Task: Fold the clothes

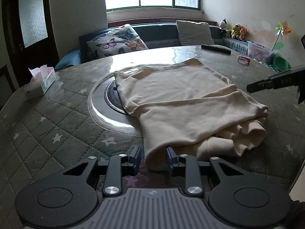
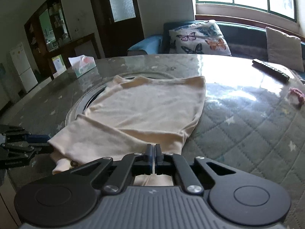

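A cream shirt (image 1: 175, 97) lies partly folded on the round table, its near part doubled over; it also shows in the right wrist view (image 2: 144, 110). My left gripper (image 1: 153, 159) is open, its jaws on either side of the shirt's near corner fold. My right gripper (image 2: 153, 150) is shut on the shirt's near edge. The right gripper shows as a dark shape at the right in the left wrist view (image 1: 274, 81). The left gripper shows at the left edge in the right wrist view (image 2: 22, 143).
The table (image 1: 57, 126) has a quilted star cover under clear plastic and a round inset plate (image 1: 106, 99). A tissue box (image 1: 41, 82) stands at left, a remote (image 1: 216, 49) and a pink item (image 1: 243, 59) at the back right. A sofa with cushions (image 1: 116, 42) lies behind.
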Motion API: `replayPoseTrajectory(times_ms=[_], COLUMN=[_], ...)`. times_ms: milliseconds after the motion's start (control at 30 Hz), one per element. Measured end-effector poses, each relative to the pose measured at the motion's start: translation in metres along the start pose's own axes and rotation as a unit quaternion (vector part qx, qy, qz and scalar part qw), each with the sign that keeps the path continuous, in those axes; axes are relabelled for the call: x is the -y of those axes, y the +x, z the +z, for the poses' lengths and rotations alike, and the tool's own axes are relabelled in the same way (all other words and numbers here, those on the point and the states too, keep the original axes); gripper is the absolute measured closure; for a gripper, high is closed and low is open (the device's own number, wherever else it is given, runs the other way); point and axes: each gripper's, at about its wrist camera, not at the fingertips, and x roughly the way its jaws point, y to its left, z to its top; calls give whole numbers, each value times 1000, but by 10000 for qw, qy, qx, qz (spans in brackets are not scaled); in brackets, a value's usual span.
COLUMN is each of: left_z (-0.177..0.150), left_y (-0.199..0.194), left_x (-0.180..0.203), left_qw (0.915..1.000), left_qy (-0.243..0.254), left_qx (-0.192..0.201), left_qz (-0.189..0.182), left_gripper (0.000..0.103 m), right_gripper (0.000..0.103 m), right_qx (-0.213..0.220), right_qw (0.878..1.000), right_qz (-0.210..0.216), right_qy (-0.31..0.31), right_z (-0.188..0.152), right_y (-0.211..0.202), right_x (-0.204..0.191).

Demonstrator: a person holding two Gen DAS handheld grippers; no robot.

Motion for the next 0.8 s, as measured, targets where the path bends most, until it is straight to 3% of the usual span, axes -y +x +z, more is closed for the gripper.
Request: replayPoseTrajectory(times_ms=[133, 300, 400, 467, 667, 800], left_z=[-2, -3, -4, -4, -6, -8], left_y=[1, 2, 3, 3, 3, 4], left_x=[-1, -1, 1, 0, 0, 0], left_qw=[10000, 10000, 9999, 9999, 9998, 9998], left_qy=[-3, 20, 54, 46, 78, 107], left_qx=[-32, -18, 10, -5, -7, -33], left_qz=[41, 62, 136, 135, 180, 174], left_gripper=[72, 72, 77, 88, 95, 94], right_gripper=[89, 87, 93, 101, 102, 101], right_qx=[-258, -319, -303, -227, 231, -17], right_qw=[9996, 9993, 9995, 9995, 9987, 10000], right_qz=[90, 155, 45, -3, -231, -52], right_qy=[104, 151, -35, -210, -403, -29], right_z=[-12, -21, -21, -18, 3, 2], right_y=[8, 9, 9, 6, -10, 1], right_x=[3, 1, -4, -9, -13, -2])
